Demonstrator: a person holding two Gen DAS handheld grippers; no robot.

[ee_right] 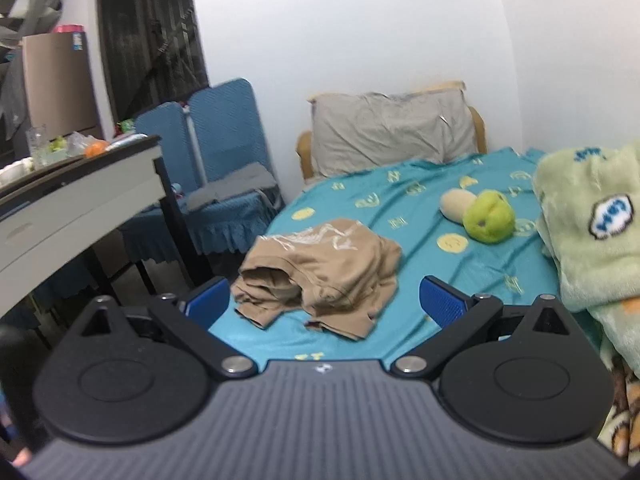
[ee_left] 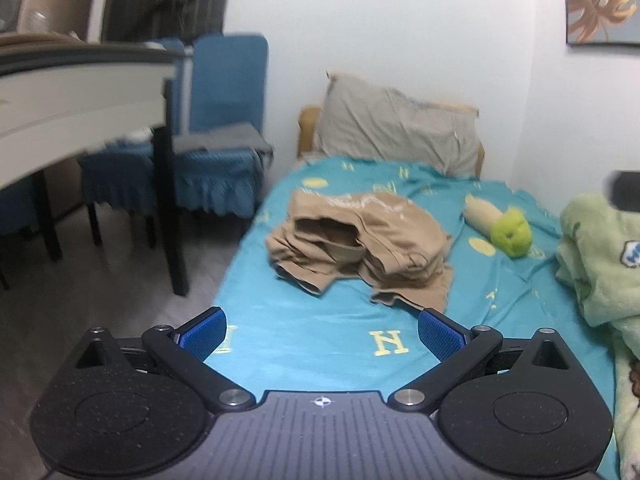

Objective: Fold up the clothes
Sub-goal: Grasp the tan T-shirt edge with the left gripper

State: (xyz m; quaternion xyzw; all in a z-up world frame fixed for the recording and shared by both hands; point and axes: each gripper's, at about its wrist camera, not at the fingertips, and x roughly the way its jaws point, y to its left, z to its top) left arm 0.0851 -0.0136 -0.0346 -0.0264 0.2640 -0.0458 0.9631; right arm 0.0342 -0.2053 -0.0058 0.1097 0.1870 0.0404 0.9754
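A crumpled tan garment with a white print lies in a heap on the teal bedsheet. It also shows in the right wrist view. My left gripper is open and empty, held above the sheet just short of the garment's near edge. My right gripper is open and empty, with the garment's near edge showing between its blue pads.
A grey pillow leans at the bed's head. A green and cream plush toy lies beyond the garment. A green fleece blanket is piled at the right. A table and blue chairs stand left of the bed.
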